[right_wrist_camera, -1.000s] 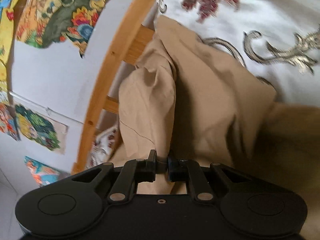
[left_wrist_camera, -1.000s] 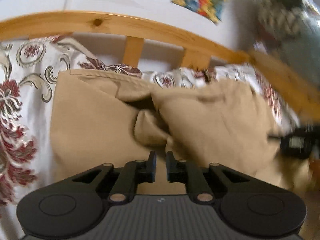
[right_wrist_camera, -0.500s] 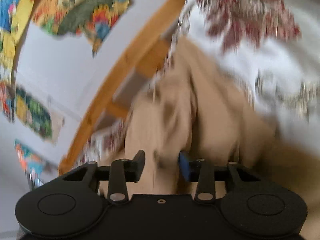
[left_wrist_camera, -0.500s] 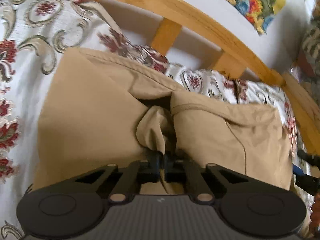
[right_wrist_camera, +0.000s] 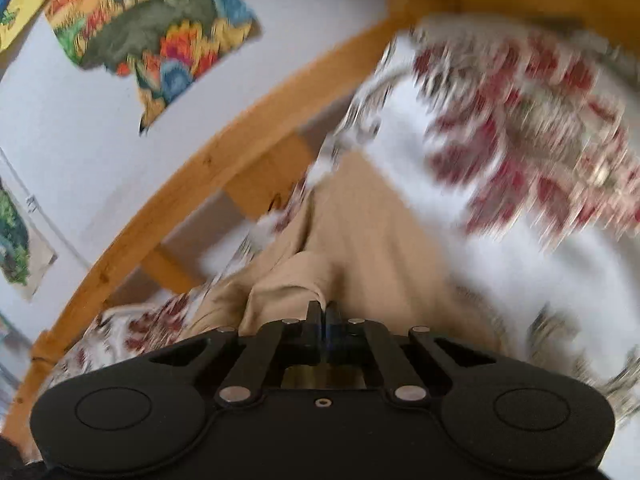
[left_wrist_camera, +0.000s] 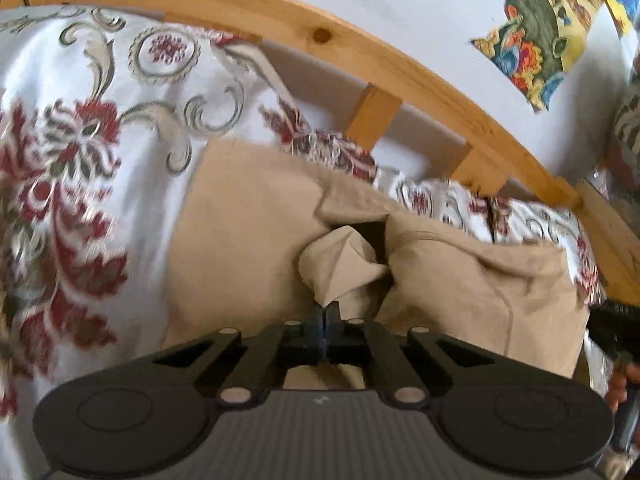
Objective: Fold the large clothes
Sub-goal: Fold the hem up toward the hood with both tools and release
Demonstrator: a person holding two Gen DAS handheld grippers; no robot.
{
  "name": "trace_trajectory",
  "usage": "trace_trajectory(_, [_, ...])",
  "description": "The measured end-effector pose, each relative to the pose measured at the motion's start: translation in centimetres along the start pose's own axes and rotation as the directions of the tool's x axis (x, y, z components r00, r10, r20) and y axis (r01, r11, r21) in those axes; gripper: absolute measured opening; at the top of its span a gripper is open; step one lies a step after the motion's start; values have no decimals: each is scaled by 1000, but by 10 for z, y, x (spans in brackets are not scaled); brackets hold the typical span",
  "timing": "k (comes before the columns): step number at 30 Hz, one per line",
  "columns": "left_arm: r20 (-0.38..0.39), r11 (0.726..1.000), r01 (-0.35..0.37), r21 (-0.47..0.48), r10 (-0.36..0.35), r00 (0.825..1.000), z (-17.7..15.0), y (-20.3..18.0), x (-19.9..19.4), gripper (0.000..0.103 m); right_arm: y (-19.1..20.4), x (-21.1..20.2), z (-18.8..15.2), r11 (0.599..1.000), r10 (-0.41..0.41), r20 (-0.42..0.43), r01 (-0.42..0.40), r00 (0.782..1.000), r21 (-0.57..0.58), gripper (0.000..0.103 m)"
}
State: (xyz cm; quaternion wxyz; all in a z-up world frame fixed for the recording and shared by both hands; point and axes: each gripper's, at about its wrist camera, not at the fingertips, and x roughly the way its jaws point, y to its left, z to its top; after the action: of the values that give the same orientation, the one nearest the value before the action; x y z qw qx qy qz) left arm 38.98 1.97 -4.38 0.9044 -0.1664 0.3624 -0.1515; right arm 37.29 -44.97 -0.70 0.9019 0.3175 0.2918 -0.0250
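A large tan garment (left_wrist_camera: pixel 248 248) lies on a white bedspread with red flowers (left_wrist_camera: pixel 68 184). My left gripper (left_wrist_camera: pixel 326 310) is shut on a bunched fold of the tan cloth near its middle. My right gripper (right_wrist_camera: pixel 323 308) is shut on another fold of the same tan garment (right_wrist_camera: pixel 360 240), near the bed's edge. The right gripper's black body (left_wrist_camera: pixel 612 328) shows at the right edge of the left wrist view. The right wrist view is blurred by motion.
A curved wooden bed rail with slats (left_wrist_camera: pixel 360 52) runs behind the garment, also in the right wrist view (right_wrist_camera: pixel 208 176). Behind it is a white wall with colourful pictures (right_wrist_camera: pixel 152 28). The bedspread spreads to the left (left_wrist_camera: pixel 48 80).
My left gripper has closed on the bunched fold and pulled back. My right gripper opened half a second ago and is now shut on a fold again, moving fast.
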Motion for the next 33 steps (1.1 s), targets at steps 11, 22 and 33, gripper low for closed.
trace_trajectory(11, [-37,999,-4,45,6,999,3,2,-1,45,-18,-12,-17,997,-51,-48,48,998,-68,17])
trace_trajectory(22, [65,996,-82,21,80,995,18,-17,6,0,-4,-12,-27,997,-23,-77,17,997,-80,4])
trace_trajectory(33, [31,981,-181,76,179,983,5,-10,1,28,27,-23,-52,941,-135,-15,123,991,-315,23])
